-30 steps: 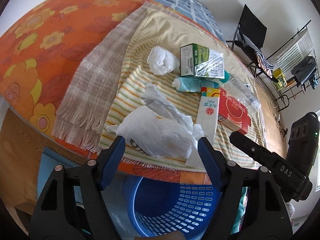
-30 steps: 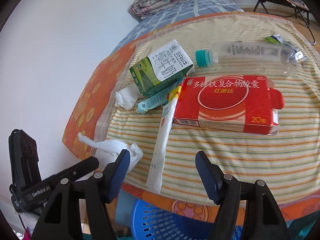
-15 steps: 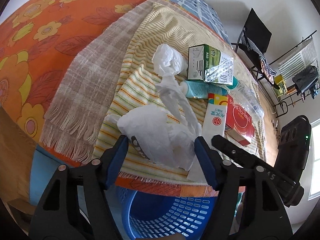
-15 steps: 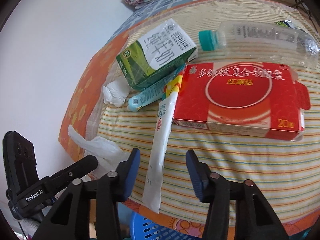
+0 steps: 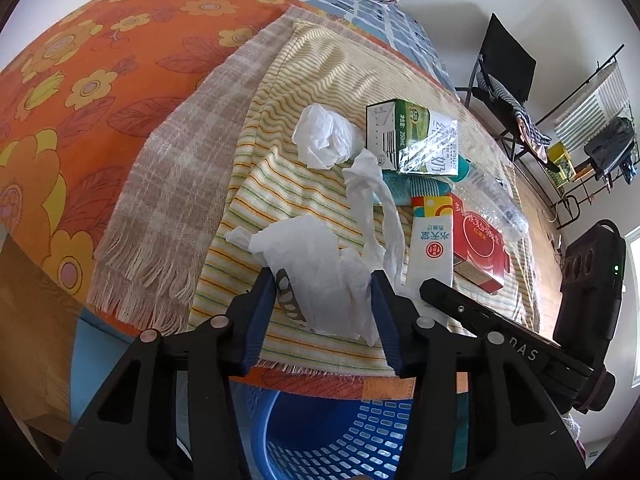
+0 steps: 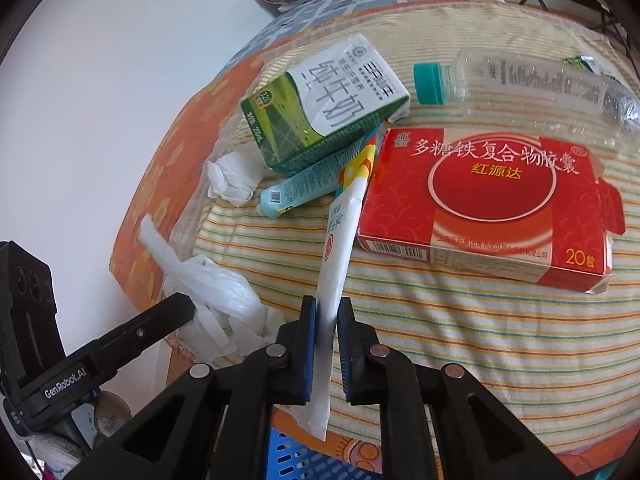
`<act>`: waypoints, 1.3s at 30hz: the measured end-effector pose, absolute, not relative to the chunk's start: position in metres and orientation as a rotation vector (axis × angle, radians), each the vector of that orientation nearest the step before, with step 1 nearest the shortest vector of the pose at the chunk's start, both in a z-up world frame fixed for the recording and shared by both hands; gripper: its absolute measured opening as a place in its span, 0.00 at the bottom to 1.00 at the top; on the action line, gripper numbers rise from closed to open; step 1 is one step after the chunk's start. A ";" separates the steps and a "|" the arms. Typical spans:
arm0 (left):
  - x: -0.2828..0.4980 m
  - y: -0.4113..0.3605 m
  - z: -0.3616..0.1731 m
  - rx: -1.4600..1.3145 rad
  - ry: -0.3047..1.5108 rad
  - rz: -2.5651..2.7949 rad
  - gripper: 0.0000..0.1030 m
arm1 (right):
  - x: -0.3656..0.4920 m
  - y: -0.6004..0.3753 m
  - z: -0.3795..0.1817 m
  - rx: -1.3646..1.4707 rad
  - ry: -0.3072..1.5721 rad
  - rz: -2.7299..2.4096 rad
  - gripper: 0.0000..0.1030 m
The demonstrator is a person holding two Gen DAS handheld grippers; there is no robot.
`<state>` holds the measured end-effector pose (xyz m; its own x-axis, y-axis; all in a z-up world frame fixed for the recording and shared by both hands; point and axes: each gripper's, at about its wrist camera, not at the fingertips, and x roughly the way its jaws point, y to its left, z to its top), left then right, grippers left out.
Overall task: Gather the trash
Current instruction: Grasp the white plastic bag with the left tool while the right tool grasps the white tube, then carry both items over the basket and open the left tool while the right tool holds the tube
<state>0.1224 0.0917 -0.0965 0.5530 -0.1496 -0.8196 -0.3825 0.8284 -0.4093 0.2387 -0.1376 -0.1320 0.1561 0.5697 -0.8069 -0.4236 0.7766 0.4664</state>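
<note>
While a blue laundry-style basket [image 5: 320,436] waits below the bed's edge, both grippers are closing on litter at the near hem of the striped towel [image 6: 460,320]. The right gripper [image 6: 326,316] has its jaws nearly together and closing on the near end of a flattened white toothpaste tube [image 6: 338,240], pads pressed to either flat side. The tube's long axis runs straight away from the fingers toward the red medicine box [image 6: 480,200], its tail hanging over the towel's edge above the basket. The left gripper [image 5: 324,292], jaws about half apart and closing, straddles a crumpled white plastic bag [image 5: 320,272] whose bulk fills the gap between the blue pads; whether they press it yet cannot be told. Beyond lie a teal tube [image 6: 304,192], a wad of tissue [image 5: 324,140], a green-and-white milk carton [image 6: 324,96] and a clear bottle with a teal cap [image 6: 520,80]. Judging from this, each piece need only be drawn back toward the holder and lowered to clear the edge.
</note>
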 end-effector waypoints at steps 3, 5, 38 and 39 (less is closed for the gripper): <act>0.120 0.091 -0.094 -0.592 0.983 0.149 0.44 | 0.234 -0.140 -0.126 0.131 1.206 0.721 0.07; 0.119 0.090 -0.092 -0.578 0.979 0.154 0.43 | 0.230 -0.139 -0.123 0.117 1.197 0.722 0.07; 0.044 0.000 -0.040 -0.327 0.870 -0.079 0.42 | 0.088 -0.242 -0.072 -0.012 1.069 0.761 0.06; 0.041 -0.004 -0.042 -0.321 0.877 -0.087 0.42 | 0.083 -0.247 -0.074 -0.016 1.071 0.755 0.06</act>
<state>0.0415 -0.0041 -0.0424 0.6394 -0.2054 -0.7409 -0.0560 0.9487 -0.3113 0.0833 -0.2470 -0.0735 0.2573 0.5495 -0.7949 -0.5639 0.7534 0.3383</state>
